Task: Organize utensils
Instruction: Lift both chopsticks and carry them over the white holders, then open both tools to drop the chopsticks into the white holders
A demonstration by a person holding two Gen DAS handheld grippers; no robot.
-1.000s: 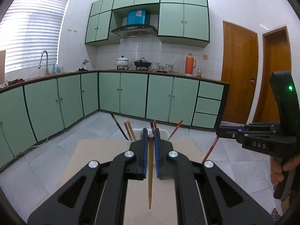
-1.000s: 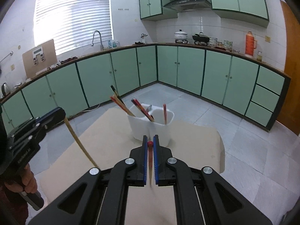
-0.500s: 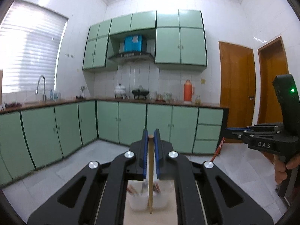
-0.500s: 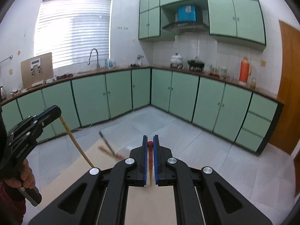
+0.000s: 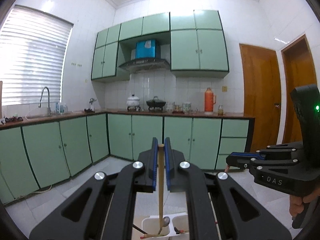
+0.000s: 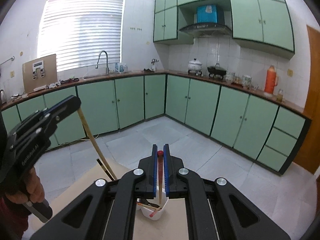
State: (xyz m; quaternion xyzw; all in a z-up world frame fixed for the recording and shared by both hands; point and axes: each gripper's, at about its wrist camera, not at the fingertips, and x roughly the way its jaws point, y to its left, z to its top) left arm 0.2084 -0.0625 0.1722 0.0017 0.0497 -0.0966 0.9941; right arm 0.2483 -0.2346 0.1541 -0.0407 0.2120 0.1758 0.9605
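Green kitchen cabinets ring a tan tabletop (image 6: 84, 182) where a white two-compartment utensil holder (image 5: 151, 223) sits low in both views. On the left, the left gripper (image 5: 160, 166) pinches a pale wooden chopstick (image 5: 160, 184) hanging upright over the holder's left compartment (a spoon (image 5: 165, 221) already leans there). To the right, the right gripper (image 6: 160, 170) clamps a red-topped chopstick (image 6: 160, 176) above the right compartment. Releasing off-centre could bounce either stick off the rim, or the two tips could collide.
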